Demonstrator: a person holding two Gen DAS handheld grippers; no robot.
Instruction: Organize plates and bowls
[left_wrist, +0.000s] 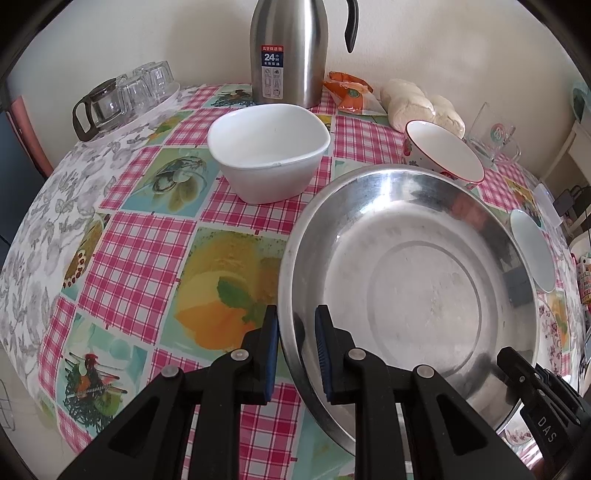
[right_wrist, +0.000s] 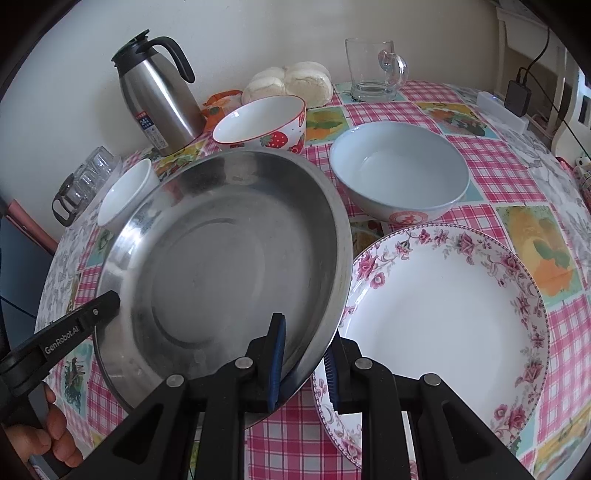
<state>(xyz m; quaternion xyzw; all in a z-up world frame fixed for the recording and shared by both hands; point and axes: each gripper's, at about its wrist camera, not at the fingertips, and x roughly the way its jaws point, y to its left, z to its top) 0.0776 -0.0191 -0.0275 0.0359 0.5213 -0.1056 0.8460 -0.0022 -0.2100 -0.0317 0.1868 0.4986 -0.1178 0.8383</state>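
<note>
A wide steel basin (left_wrist: 417, 280) (right_wrist: 221, 258) is held off the checked tablecloth, tilted. My left gripper (left_wrist: 296, 350) is shut on its left rim, and my right gripper (right_wrist: 304, 363) is shut on its right rim. Each gripper shows in the other's view: the right gripper (left_wrist: 517, 369) and the left gripper (right_wrist: 107, 302). The basin's right edge overlaps a floral plate (right_wrist: 443, 314) lying flat on the table. Behind stand a white bowl (left_wrist: 269, 147) (right_wrist: 125, 192), a strawberry bowl (left_wrist: 443, 151) (right_wrist: 258, 122) and a pale blue bowl (right_wrist: 399, 170) (left_wrist: 532, 251).
A steel thermos (left_wrist: 288, 51) (right_wrist: 159, 99), bagged buns (right_wrist: 288, 85), an orange packet (left_wrist: 351, 94) and a glass mug (right_wrist: 373, 74) line the wall side. A tray of glasses (left_wrist: 129, 96) sits at the back left. A charger and cable (right_wrist: 517, 92) lie at the far right.
</note>
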